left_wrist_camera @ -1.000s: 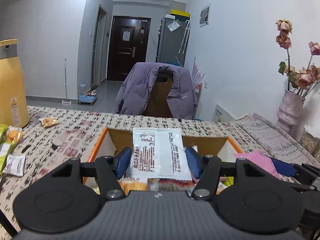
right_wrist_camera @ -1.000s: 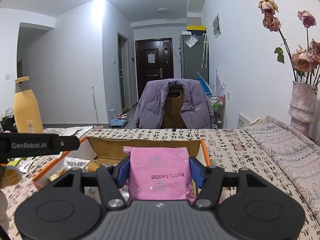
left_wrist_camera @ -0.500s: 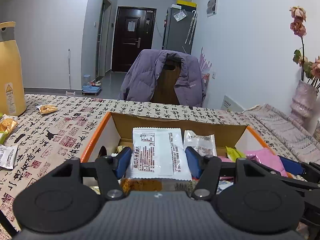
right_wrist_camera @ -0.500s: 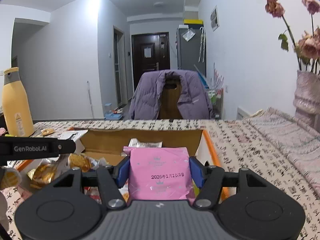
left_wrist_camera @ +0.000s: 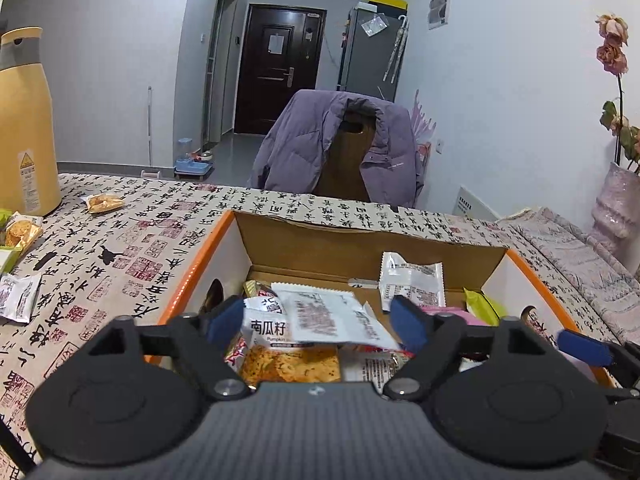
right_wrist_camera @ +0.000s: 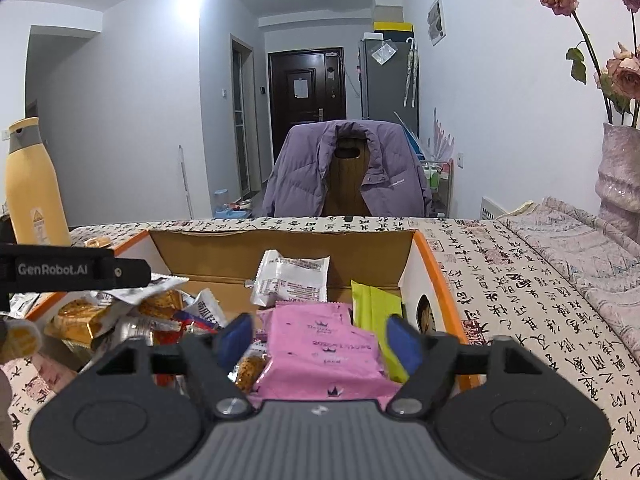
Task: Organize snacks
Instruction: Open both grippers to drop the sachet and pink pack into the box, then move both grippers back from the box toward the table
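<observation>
1. Cardboard box (left_wrist_camera: 240, 240), orange-rimmed with a brown inside: centre of both views, standing on the tabletop (left_wrist_camera: 132, 240), which is covered in a cloth printed with black and red characters.
2. White printed packet (left_wrist_camera: 332, 320): lower centre of the left wrist view, blurred, lying tilted on the heap of snacks in the box, between the blue pads and clear of both.
3. Left tool (left_wrist_camera: 316, 322): jaws opening, spread wide over the box, pressing on nothing.
4. Pink packet (right_wrist_camera: 320, 352): lower centre of the right wrist view, lying in the box on another pink packet, between the pads without touching them.
5. Right tool (right_wrist_camera: 320, 338): jaws opening, wide apart, holding nothing.
6. White packet with small print (right_wrist_camera: 294, 280): leaning against the far wall of the box, above the pink ones.
7. Green packet (right_wrist_camera: 376, 308): just right of the pink packets, by the box's right wall.
8. Loose snacks (left_wrist_camera: 104, 202): several small packets on the tabletop at the left of the left wrist view, outside the box.
9. Yellow bottle (left_wrist_camera: 24, 120) with a grey collar: far left, upright on the tabletop.
10. Purple jacket (right_wrist_camera: 348, 172): draped over a wooden chair behind the tabletop, centre.
11. Pink vase (right_wrist_camera: 618, 176) with dried roses: right edge.
</observation>
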Motion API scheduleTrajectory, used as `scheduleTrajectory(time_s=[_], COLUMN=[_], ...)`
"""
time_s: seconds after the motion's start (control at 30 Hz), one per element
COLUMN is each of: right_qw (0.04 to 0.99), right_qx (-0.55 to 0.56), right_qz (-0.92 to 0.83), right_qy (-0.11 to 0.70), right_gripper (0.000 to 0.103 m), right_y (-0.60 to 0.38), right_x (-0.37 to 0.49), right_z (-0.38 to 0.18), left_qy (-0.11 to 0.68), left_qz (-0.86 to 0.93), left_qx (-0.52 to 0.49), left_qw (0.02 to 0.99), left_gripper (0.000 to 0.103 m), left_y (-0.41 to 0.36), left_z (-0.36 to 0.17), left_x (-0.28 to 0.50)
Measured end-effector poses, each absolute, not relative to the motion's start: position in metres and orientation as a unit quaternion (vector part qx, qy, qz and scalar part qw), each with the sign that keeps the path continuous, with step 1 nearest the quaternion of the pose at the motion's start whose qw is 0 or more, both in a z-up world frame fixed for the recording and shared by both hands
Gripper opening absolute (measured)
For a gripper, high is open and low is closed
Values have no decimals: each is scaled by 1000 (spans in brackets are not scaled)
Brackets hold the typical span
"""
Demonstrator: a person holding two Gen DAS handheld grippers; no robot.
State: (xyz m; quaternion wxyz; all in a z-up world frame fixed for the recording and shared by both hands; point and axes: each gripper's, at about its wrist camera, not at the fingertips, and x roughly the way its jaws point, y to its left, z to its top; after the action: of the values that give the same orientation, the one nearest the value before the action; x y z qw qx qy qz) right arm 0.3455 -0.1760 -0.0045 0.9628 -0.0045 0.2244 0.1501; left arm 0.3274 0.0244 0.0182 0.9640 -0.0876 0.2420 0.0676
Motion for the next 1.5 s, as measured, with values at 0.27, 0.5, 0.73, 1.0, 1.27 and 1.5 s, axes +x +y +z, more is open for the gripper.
scheduleTrajectory(time_s=[0.27, 0.5, 0.73, 1.0, 1.27, 1.5], right_qw=[962, 963, 964, 966, 964, 961], right_qx=[10, 5, -4, -18, -15, -10], right_qz=[148, 140, 135, 131, 138, 152], right_qy=[228, 230, 229, 223, 225, 233], right_gripper=[103, 103, 103, 103, 103, 103], right_y=[-184, -185, -181, -175, -170, -162], right_x=[347, 349, 351, 335, 304, 270], right_z=[-7, -10, -6, 11, 25, 35], left_qy=[229, 230, 224, 212, 206, 211], left_qz=[83, 85, 85, 92, 101, 112], left_qx=[-89, -86, -85, -83, -68, -63], left_qw=[966, 966, 967, 969, 971, 969], left_gripper=[103, 103, 103, 103, 103, 103], left_y=[24, 22, 20, 22, 29, 38], left_z=[18, 18, 26, 46, 61, 61], left_x=[326, 326, 321, 301, 255, 204])
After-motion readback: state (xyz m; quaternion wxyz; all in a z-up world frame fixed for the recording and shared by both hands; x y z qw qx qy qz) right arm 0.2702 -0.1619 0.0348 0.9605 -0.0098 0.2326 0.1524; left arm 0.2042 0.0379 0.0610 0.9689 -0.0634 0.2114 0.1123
